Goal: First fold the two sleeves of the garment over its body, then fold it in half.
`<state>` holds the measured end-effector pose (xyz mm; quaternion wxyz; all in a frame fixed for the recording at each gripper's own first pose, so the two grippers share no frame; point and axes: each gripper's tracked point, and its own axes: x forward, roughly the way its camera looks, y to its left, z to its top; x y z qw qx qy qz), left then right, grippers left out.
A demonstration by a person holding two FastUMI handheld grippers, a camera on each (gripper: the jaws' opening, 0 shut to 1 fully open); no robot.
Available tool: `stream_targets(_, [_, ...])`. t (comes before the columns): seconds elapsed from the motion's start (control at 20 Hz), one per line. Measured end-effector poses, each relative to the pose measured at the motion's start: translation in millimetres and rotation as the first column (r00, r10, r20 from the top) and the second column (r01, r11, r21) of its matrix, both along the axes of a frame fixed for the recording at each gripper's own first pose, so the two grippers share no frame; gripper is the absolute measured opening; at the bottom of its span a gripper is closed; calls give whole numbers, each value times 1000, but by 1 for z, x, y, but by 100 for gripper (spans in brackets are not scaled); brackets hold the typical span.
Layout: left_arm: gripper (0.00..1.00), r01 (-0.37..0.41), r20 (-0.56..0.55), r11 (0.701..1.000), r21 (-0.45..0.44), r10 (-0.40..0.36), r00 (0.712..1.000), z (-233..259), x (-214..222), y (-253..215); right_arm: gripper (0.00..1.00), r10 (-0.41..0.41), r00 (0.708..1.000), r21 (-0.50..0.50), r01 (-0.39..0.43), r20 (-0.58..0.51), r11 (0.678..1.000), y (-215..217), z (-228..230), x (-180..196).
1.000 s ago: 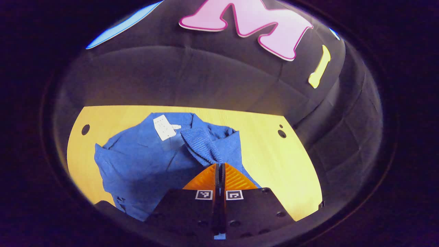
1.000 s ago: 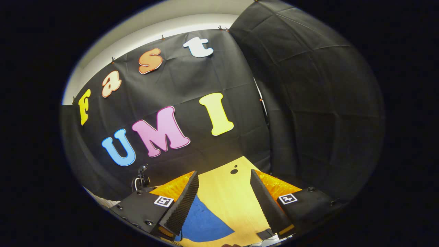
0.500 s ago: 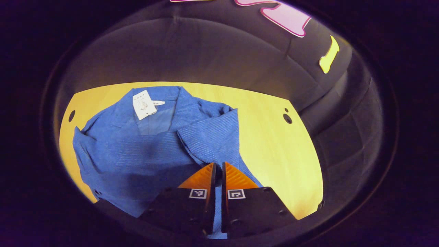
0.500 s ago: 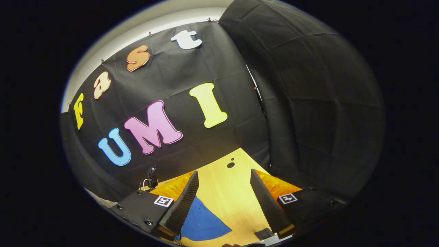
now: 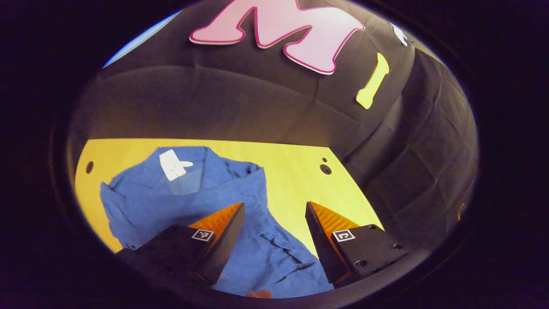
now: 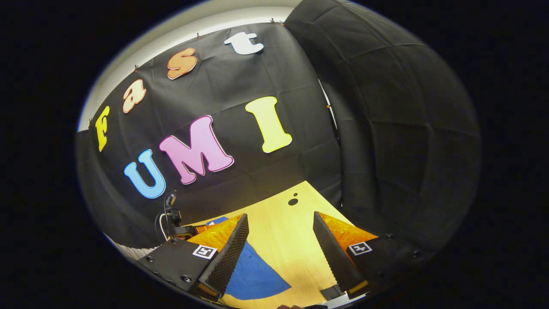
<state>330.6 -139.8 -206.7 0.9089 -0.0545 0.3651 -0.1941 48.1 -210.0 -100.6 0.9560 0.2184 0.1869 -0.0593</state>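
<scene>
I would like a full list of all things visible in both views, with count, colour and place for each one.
blue ribbed fabric garment: one, blue, lying on the table, collar toward the wall.
white paper tag: one, white, at the garment's collar.
yellow wooden table: one, yellow, with small dark holes near its far corners.
black clamp stand: one, black, at the table's far edge.
left gripper: one, open above the garment.
right gripper: one, open above the table.
</scene>
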Motion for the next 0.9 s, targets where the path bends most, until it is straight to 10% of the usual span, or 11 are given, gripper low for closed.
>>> stream_targets(0.65, [83,-220,-3,935,278,230,973,7,-256,194,95,348,932,-88,-356,-101,930,155,-60,28])
stream_targets(0.9, [83,-281,-420,940,195,339,842,-77,-338,231,95,452,843,3,-472,-291,882,201,-125,15])
